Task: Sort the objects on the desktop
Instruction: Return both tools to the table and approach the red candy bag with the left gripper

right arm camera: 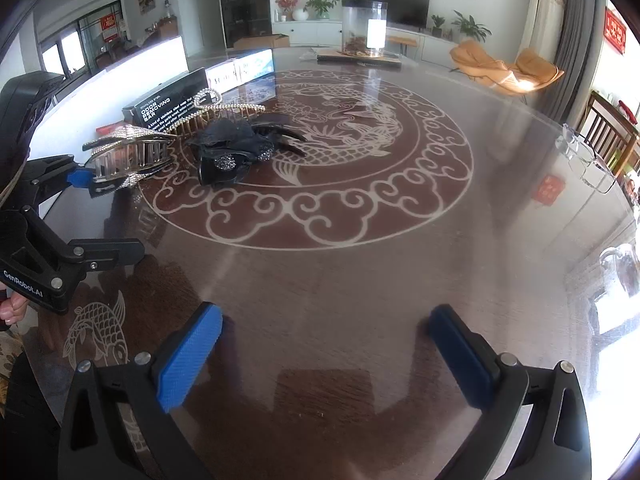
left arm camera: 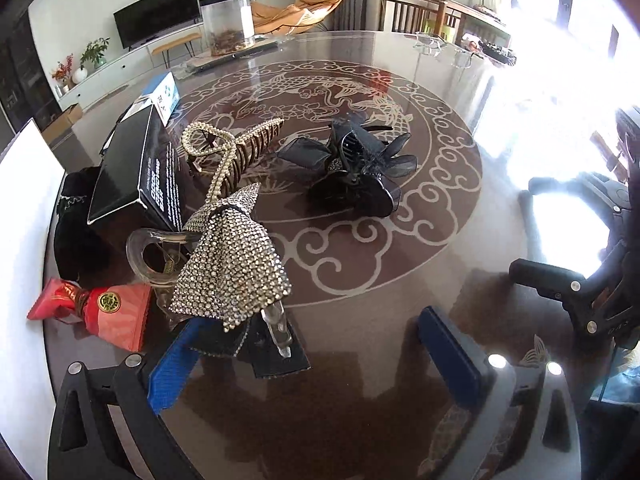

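Observation:
My left gripper (left arm camera: 312,360) stands wide open low over the table, its blue pads far apart. A rhinestone bow hair clip (left arm camera: 232,264) lies on the table against the tip of the left pad (left arm camera: 172,368), not pinched. Behind it is a gold pearl claw clip (left arm camera: 236,152), and to the right a black bow claw clip (left arm camera: 356,168). In the right wrist view my right gripper (right arm camera: 324,356) is open and empty over bare table. That view also shows the rhinestone clip (right arm camera: 128,152), the black clip (right arm camera: 240,148) and the left gripper (right arm camera: 100,216) at far left.
A black box (left arm camera: 136,168), a blue-white box (left arm camera: 164,96) and a red packet (left arm camera: 108,308) crowd the left side. The round dark table (left arm camera: 360,400) has a dragon pattern. A clear jar (left arm camera: 230,20) stands at the far edge, with glass dishes (right arm camera: 588,160) by the rim.

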A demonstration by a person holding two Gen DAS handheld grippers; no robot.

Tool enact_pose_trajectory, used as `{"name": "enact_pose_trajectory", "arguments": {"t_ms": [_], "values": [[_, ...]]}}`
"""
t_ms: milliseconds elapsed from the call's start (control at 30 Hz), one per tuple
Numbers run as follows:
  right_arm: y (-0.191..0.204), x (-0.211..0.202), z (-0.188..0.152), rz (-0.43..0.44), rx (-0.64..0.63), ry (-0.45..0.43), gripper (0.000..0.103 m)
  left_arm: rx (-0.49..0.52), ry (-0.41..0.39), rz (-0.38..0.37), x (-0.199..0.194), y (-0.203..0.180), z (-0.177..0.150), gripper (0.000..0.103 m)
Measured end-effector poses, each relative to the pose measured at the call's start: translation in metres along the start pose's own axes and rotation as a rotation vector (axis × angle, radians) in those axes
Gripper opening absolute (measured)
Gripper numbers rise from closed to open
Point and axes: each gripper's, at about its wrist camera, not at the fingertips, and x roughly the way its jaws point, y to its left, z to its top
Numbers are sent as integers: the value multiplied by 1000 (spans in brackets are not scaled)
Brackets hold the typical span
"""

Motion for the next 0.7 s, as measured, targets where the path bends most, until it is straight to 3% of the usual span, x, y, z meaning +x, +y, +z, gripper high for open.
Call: {"name": "enact_pose_trajectory", "arguments": {"t_ms": [67, 700], "values": [[0, 0, 0, 0, 0, 0, 103, 14, -41, -10, 0, -2, -1, 103], [0, 0, 0, 0, 1, 0, 103, 0, -53, -1, 5, -2, -1, 103]]}}
